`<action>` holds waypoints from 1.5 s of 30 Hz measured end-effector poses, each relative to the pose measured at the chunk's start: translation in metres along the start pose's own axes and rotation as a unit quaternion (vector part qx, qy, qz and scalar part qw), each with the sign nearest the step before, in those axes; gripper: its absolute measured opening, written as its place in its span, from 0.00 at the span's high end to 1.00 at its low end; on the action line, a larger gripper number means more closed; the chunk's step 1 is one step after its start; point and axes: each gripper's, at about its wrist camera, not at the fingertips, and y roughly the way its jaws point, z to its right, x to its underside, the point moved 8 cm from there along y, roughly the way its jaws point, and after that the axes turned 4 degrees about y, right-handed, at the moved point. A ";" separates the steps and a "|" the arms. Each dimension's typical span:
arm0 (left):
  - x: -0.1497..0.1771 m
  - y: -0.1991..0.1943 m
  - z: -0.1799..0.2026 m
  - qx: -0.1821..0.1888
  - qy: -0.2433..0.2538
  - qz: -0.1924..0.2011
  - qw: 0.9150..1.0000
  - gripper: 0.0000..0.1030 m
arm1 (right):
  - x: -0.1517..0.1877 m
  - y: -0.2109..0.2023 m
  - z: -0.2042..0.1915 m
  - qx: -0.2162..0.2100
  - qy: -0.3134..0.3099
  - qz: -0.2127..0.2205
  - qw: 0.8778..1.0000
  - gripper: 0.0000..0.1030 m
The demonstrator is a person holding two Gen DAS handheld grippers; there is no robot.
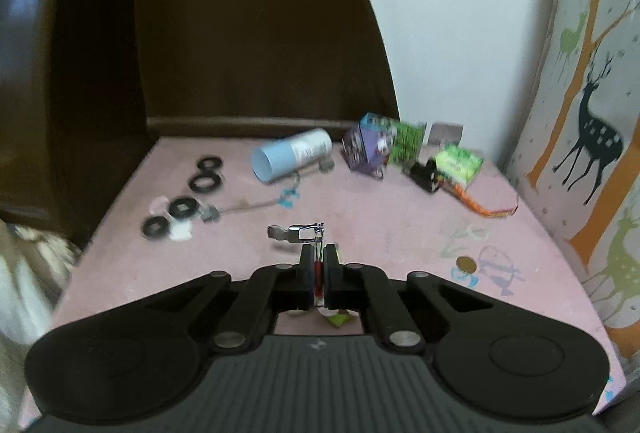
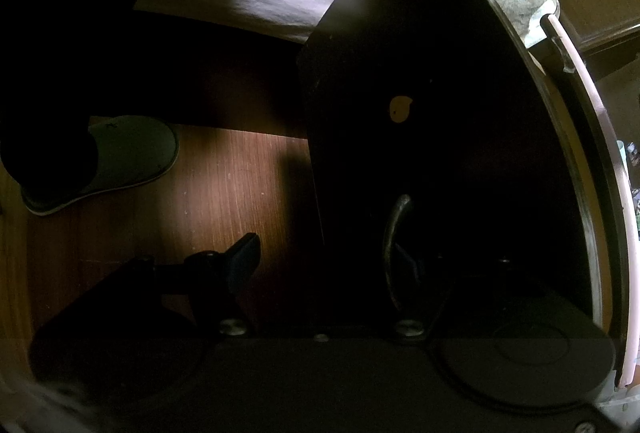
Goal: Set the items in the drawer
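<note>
In the left wrist view my left gripper [image 1: 319, 253] is shut on a metal nail clipper [image 1: 298, 233] with a red part between the pads, held a little above the pink table top [image 1: 360, 209]. On the table lie a light blue tube [image 1: 290, 158], a purple box [image 1: 370, 145], a green packet [image 1: 458, 161], a small black object [image 1: 425, 175] and several black rings [image 1: 182, 207]. In the right wrist view my right gripper [image 2: 324, 249] is open, its left finger [image 2: 244, 257] visible, its right finger lost in the dark by the curved handle [image 2: 394, 233] of the dark drawer front [image 2: 440, 137].
A dark wooden headboard [image 1: 248, 33] stands behind the table. A deer-patterned surface [image 1: 592, 113] borders the right. A coin [image 1: 467, 265] lies near the front right. In the right wrist view, a grey slipper [image 2: 120, 161] rests on the wooden floor [image 2: 224, 193].
</note>
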 end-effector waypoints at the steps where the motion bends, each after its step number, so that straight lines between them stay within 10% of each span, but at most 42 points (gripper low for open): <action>1: -0.002 -0.008 -0.001 0.003 -0.001 0.003 1.000 0.97 | 0.000 0.000 0.000 0.000 0.000 0.000 1.000 0.30; 10: 0.021 -0.075 0.000 0.025 0.016 -0.005 1.000 0.97 | 0.000 0.000 -0.001 0.001 -0.003 -0.002 1.000 0.30; 26: 0.244 -0.139 -0.005 0.057 -0.023 -0.213 0.975 0.97 | -0.001 0.003 -0.002 0.004 -0.004 0.000 1.000 0.30; 35: 0.283 -0.136 -0.012 0.019 -0.042 -0.240 0.970 0.96 | 0.004 0.004 -0.005 0.020 -0.003 0.006 1.000 0.31; 37: 0.282 -0.137 -0.012 0.007 -0.032 -0.238 0.971 0.88 | 0.004 0.005 -0.007 0.029 -0.002 0.006 1.000 0.31; 39: 0.279 -0.145 -0.013 0.007 -0.038 -0.224 0.974 0.34 | 0.005 0.005 -0.008 0.037 -0.002 0.006 0.999 0.31; 45: 0.265 -0.182 -0.013 0.012 -0.042 -0.178 0.983 0.31 | 0.005 0.007 -0.009 0.059 -0.015 -0.012 0.998 0.33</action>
